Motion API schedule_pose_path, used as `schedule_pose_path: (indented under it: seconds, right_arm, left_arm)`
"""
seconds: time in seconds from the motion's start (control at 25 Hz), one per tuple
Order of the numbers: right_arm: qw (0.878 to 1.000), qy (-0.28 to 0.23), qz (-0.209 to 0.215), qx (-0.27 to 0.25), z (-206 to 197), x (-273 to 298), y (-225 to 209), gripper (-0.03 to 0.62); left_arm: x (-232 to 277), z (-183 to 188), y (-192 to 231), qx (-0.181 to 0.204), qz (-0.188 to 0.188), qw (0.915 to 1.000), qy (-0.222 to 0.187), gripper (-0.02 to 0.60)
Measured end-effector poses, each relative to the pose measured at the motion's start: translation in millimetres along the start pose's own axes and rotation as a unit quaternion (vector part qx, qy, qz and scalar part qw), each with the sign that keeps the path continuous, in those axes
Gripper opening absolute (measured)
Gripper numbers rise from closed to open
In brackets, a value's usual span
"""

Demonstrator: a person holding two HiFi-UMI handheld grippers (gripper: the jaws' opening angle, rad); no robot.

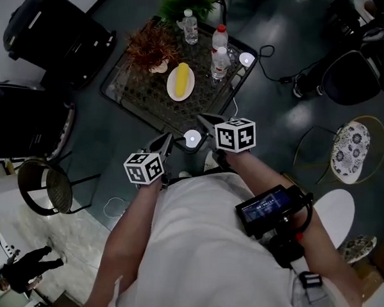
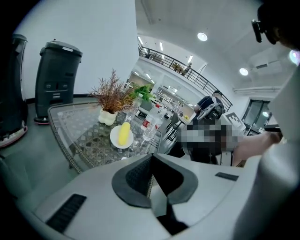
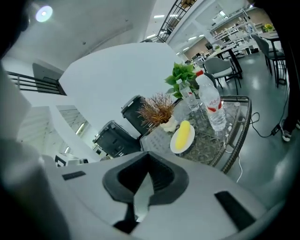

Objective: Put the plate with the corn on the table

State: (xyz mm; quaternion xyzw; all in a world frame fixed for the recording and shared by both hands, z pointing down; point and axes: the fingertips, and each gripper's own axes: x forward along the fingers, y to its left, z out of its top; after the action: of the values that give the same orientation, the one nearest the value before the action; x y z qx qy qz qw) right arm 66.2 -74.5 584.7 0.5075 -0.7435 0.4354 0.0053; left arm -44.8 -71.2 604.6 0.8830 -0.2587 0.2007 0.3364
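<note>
1. In front of the person's chest, low in the head view, the left hand-held gripper [image 2: 151, 168] has its jaws pressed together, with nothing between them.
2. At two o'clock from it, just beside it, the right hand-held gripper [image 3: 145, 171] is likewise pressed together and empty.
3. Both hand-held grippers point toward twelve o'clock at the glass surface [image 1: 138, 95]. They are held apart from it and touch nothing.
4. The white plate [image 1: 181, 83] stands on that surface near its middle, at twelve o'clock from the two hand-held grippers.
5. The yellow corn [image 1: 181, 78] lies lengthwise on the plate, its ends toward twelve and six o'clock.
6. At ten o'clock from the plate, near it, a bunch of dried reddish-brown plant [image 1: 146, 46] stands in a small pale pot.
7. Between twelve and two o'clock from the plate stand three clear bottles. The nearest bottle [image 1: 220, 62] is just beside the plate's rim. The middle bottle [image 1: 220, 37] and the far bottle [image 1: 191, 26] are further back.
8. A green leafy plant [image 1: 187, 0] sits at the surface's far edge, at twelve o'clock.
9. On the floor at ten o'clock from the surface stands a black bin [image 1: 57, 30].
10. Well apart at four o'clock is a round chair [image 1: 350, 151] with a patterned seat.
</note>
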Motion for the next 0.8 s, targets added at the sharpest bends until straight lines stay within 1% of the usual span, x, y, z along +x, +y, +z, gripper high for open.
schedule_pose_path:
  seconds: [0.2,0.4,0.56,0.64,0.8]
  right_arm:
    - [0.999,-0.014,0.012,-0.029,-13,-31,36,0.009]
    - [0.999,-0.025,0.018,-0.039,-37,-51,72,0.009]
    - [0.998,-0.031,0.015,-0.044,-53,-57,96,0.009]
    - [0.998,-0.037,0.016,-0.048,-56,-54,110,0.009]
    - [0.997,-0.043,0.016,-0.055,-63,-60,124,0.009]
  left_arm:
    - [-36,5,-25,0.019,-0.025,0.9991,-0.030,0.008]
    - [-77,9,-35,0.030,-0.044,0.9968,-0.059,0.008]
    - [-104,3,-37,0.036,-0.058,0.9955,-0.066,0.008]
    - [-118,0,-32,0.038,-0.059,0.9951,-0.070,0.008]
    - [-131,-10,-38,0.043,-0.064,0.9943,-0.073,0.008]
